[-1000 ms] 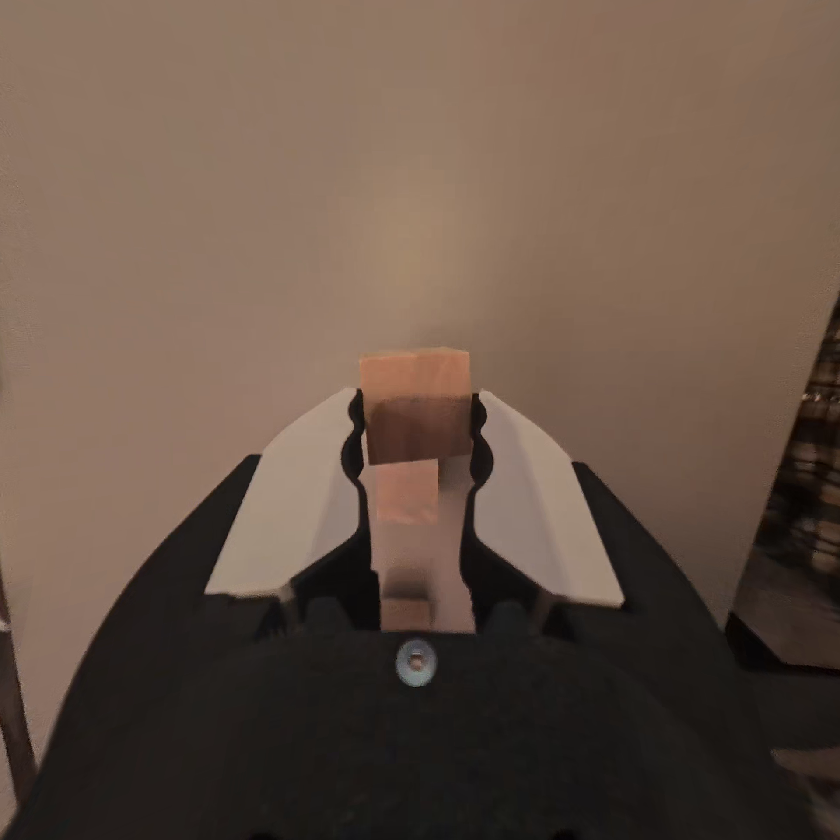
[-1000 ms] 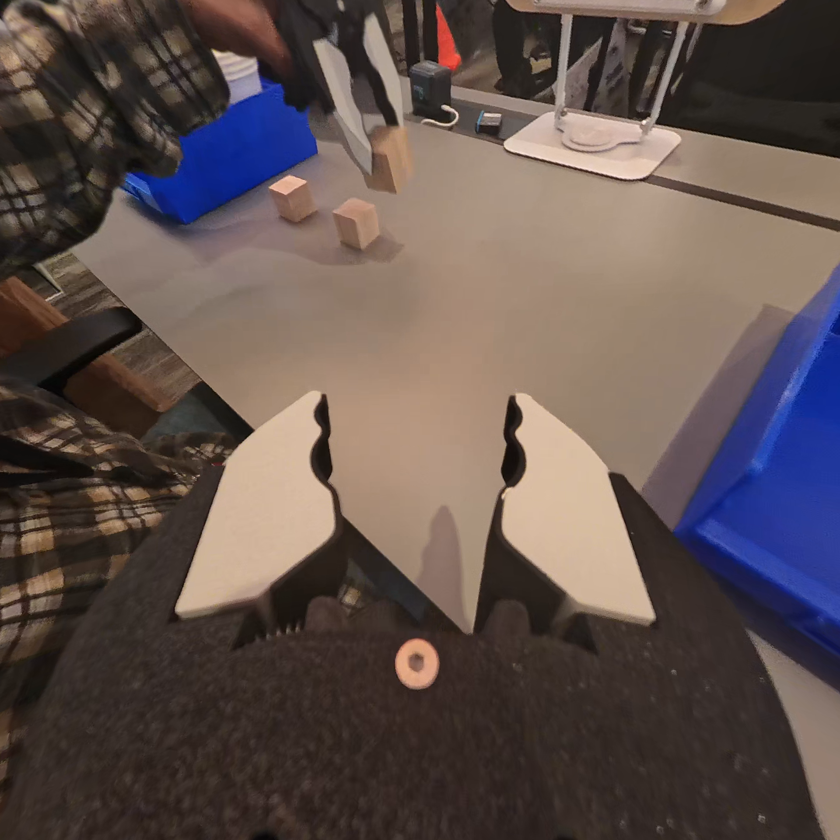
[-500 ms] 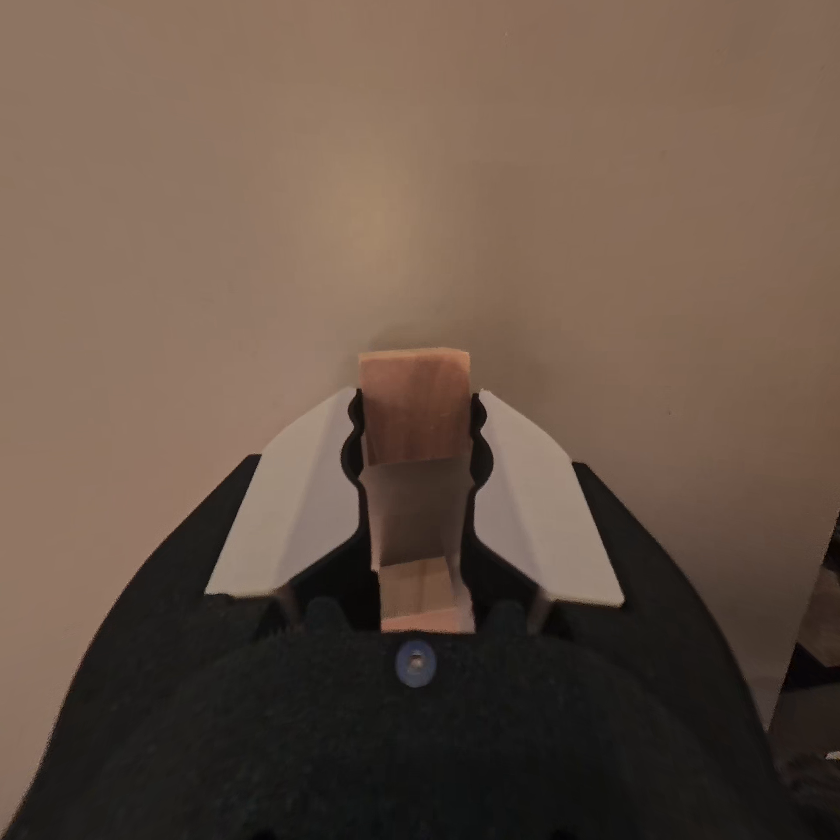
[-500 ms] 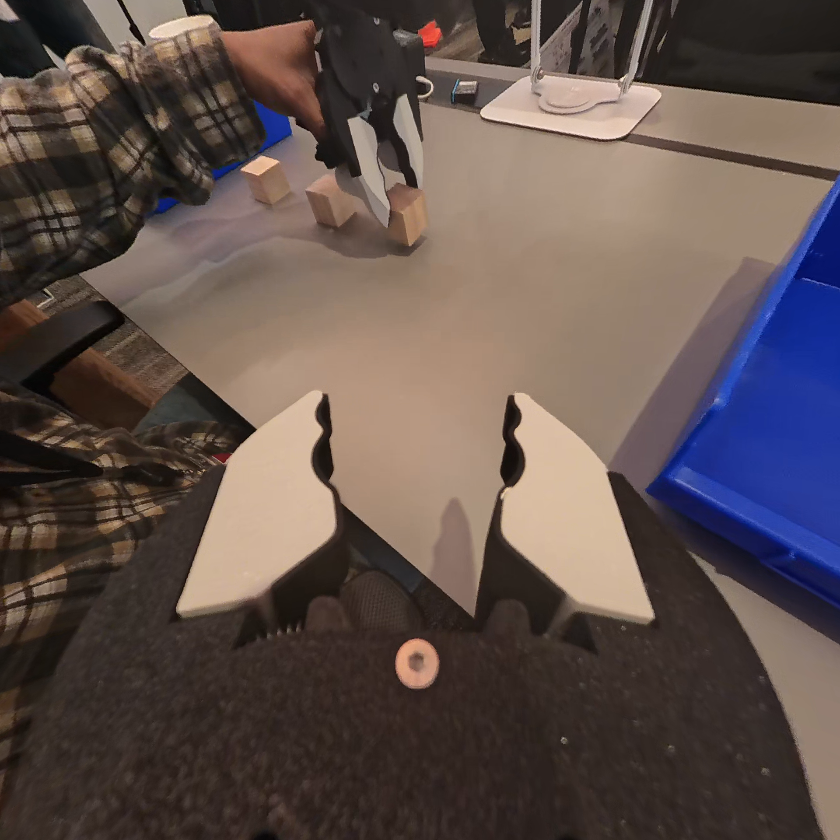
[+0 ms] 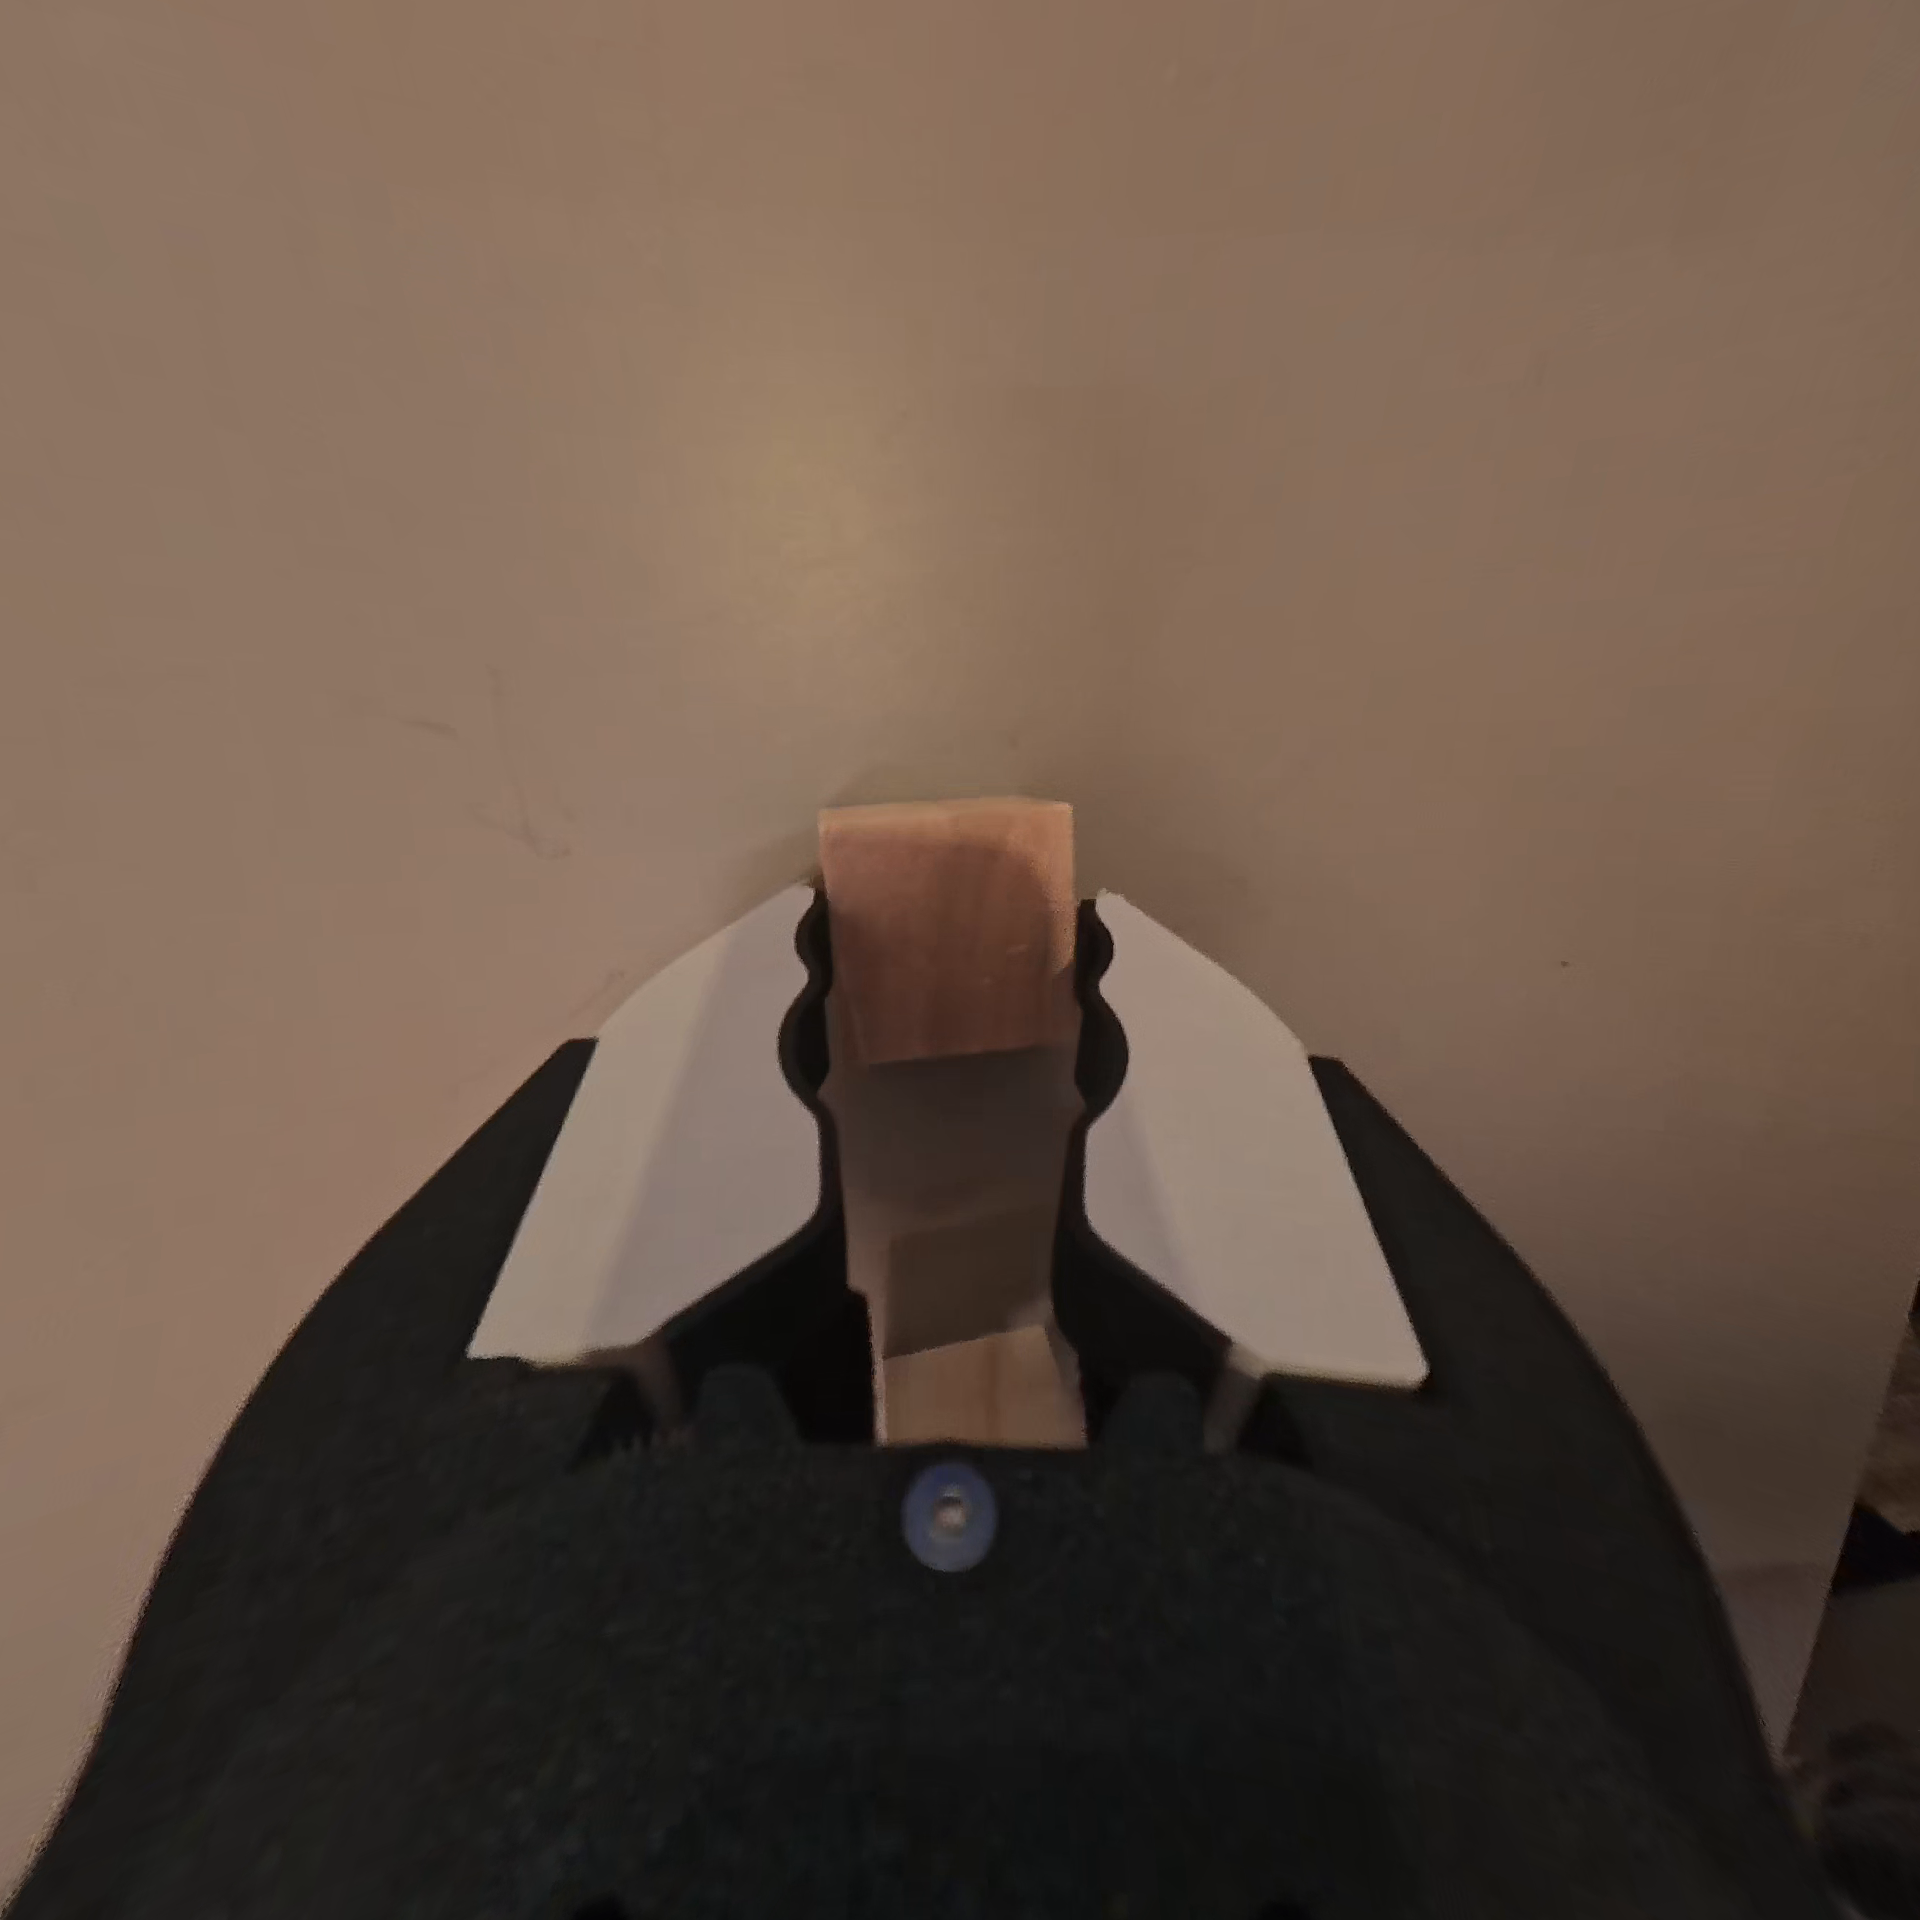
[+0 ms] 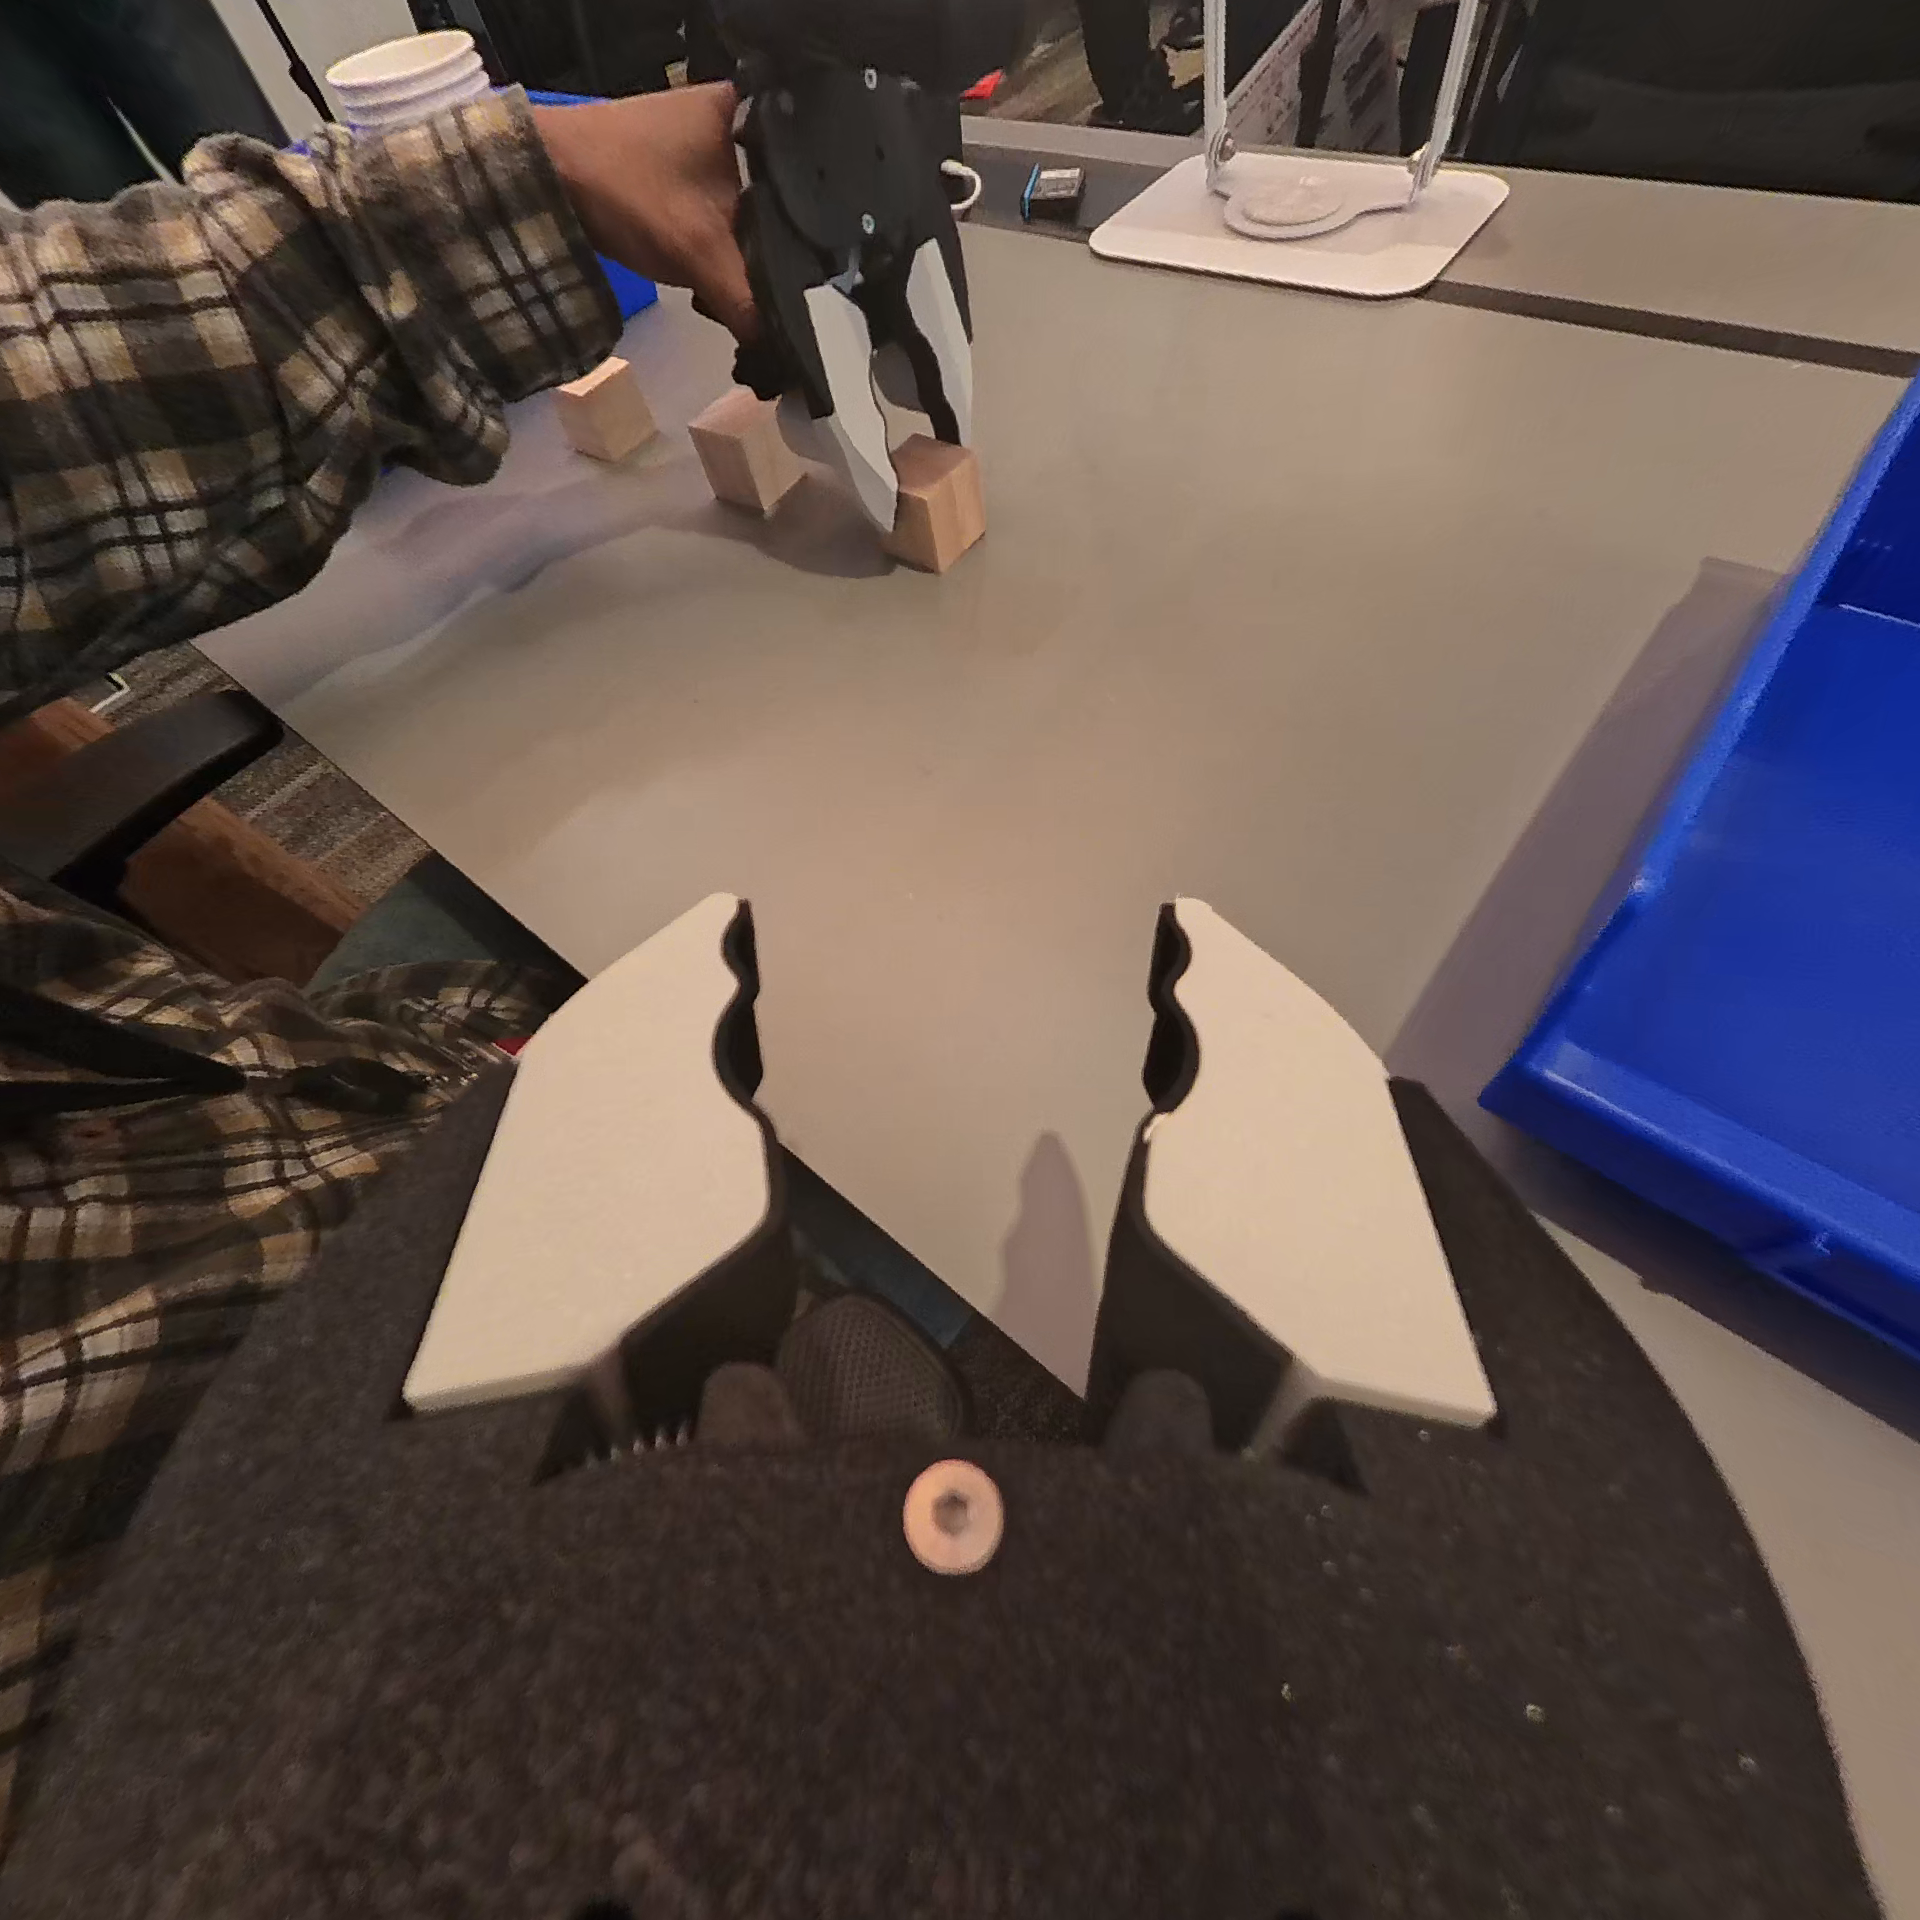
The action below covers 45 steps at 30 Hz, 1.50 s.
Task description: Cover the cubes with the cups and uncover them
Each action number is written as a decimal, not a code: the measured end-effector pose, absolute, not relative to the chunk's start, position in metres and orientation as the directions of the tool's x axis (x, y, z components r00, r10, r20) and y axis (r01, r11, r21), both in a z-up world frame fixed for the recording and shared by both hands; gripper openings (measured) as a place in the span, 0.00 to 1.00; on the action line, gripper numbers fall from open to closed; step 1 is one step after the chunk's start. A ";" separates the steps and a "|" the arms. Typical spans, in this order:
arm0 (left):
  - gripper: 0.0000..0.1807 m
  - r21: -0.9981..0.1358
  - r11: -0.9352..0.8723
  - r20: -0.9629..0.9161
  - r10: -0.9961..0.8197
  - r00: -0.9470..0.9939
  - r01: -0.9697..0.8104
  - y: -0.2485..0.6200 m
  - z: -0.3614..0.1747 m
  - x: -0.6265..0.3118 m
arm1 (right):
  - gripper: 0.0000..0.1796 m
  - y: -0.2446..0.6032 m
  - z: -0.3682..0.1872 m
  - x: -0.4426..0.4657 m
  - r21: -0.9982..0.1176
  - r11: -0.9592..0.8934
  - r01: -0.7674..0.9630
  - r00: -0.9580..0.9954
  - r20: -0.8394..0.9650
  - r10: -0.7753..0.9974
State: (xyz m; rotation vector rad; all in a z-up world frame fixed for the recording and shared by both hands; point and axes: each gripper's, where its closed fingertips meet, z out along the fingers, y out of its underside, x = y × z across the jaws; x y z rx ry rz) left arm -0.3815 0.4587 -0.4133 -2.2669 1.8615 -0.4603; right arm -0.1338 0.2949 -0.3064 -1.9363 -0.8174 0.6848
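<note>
The left gripper point(image 6: 920, 457) points steeply down at the table point(image 6: 1195, 644), and the person's hand point(image 6: 665, 197) holds its black body from the left, with a plaid sleeve point(image 6: 270, 343) behind it. Its two white fingers point(image 6: 852, 405) close on a wooden cube point(image 6: 940, 504), which they grip on two opposite side faces. The cube stands flat on the tabletop, square and without a long axis, one vertical edge turned toward the right wrist camera. In the left wrist view the same cube point(image 5: 951, 935) sits between the fingertips of this gripper point(image 5: 948, 904) and its far end touches the table surface point(image 5: 935, 364).

Two more cubes stand left of it in a loose row toward the table's left edge: the middle cube point(image 6: 743, 462) near the held one, and the far cube point(image 6: 606, 407) just beside the sleeve. The gripper body hides part of the middle cube.

The right gripper point(image 6: 956, 920) hovers over the near edge of the table, tilted forward, with its jaws spread wide and nothing between them.

A stack of white paper cups point(image 6: 416, 83) stands behind the sleeve at the far left; only its upper part shows. A blue bin point(image 6: 1714, 987) lies by the right edge, cut off by the frame. A white stand base point(image 6: 1299, 223) rests at the far edge. In the left wrist view, a pale wooden patch low between the fingers is hard to make out.
</note>
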 end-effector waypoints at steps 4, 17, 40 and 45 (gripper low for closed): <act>0.41 -0.327 -0.221 0.117 -0.974 0.193 -0.919 0.462 -0.412 -0.385 | 0.41 0.294 -0.305 -0.135 -0.887 -0.373 0.273 0.626 -0.131 0.769; 0.45 -0.459 -0.430 -0.132 -0.832 0.538 -0.778 0.395 -0.247 -0.609 | 0.41 0.295 -0.303 -0.151 -0.910 -0.337 0.241 0.580 -0.143 0.802; 0.39 -0.199 -0.659 -0.002 -0.740 0.672 -0.726 0.290 -0.372 -0.770 | 0.41 0.295 -0.281 -0.198 -0.897 -0.277 0.343 0.522 -0.063 0.851; 0.38 -0.141 -0.655 0.011 -0.751 0.660 -0.742 0.291 -0.391 -0.771 | 0.41 0.296 -0.281 -0.200 -0.892 -0.275 0.358 0.521 -0.054 0.852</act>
